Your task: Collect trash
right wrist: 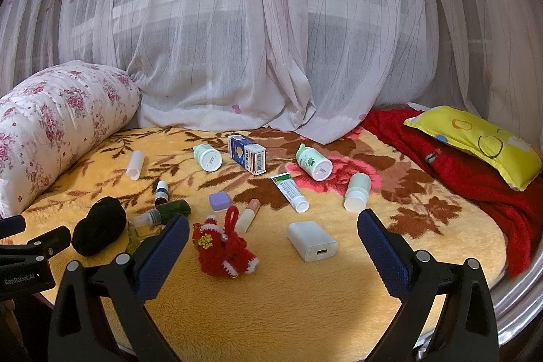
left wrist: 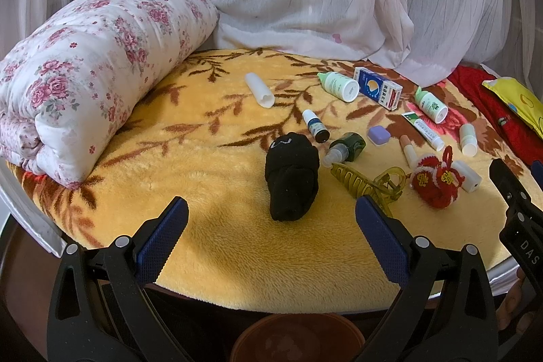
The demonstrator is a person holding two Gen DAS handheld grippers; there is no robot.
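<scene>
The left gripper (left wrist: 271, 226) is spread wide, its two blue-padded fingers (left wrist: 163, 240) well apart and holding nothing, pointed forward and slightly down. The right gripper (right wrist: 273, 241) is spread just as wide, its blue pads (right wrist: 381, 255) apart and bare, aimed the same way. The two sit side by side: the left wrist view catches the black body of the right gripper at its right edge, and the right wrist view catches the black body of the left gripper at its left edge. Part of a hand (left wrist: 512, 297) shows at the lower right of the left wrist view, below the right gripper's body.
</scene>
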